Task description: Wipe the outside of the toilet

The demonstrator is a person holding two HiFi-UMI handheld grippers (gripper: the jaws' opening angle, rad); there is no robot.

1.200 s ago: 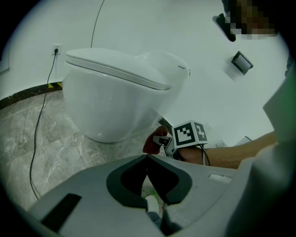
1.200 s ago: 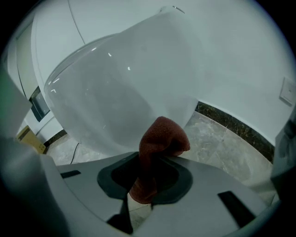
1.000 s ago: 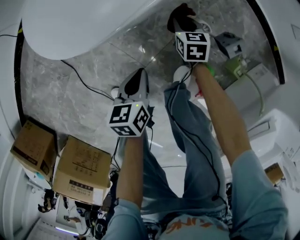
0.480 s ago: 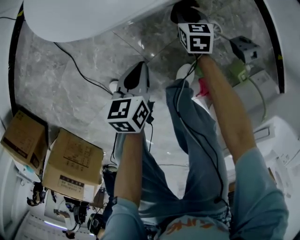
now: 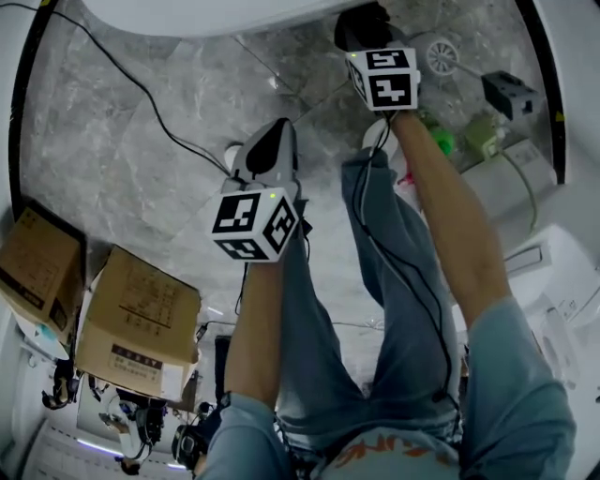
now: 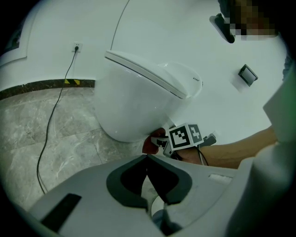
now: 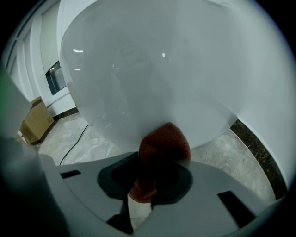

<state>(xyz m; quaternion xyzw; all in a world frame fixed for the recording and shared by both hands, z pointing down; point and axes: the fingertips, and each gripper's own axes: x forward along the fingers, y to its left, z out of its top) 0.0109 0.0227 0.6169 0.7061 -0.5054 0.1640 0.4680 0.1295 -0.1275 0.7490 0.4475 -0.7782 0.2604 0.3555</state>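
Note:
The white toilet hangs off the wall at the head view's top edge; its bowl fills the right gripper view. My right gripper is shut on a dark red cloth, whose top presses against the underside of the bowl. From the left gripper view I see that cloth at the bowl's lower edge, beside the right gripper's marker cube. My left gripper hovers over the floor short of the toilet, shut on nothing. The head view shows the left gripper and right gripper.
A black cable runs over the grey marble floor to a wall socket. Two cardboard boxes stand at the left. A floor drain, green items and a white unit lie at the right. The person's legs stand between.
The right gripper with the cloth has shifted a little left under the bowl. The toilet has slid towards the head view's top edge. The left gripper has hardly moved.

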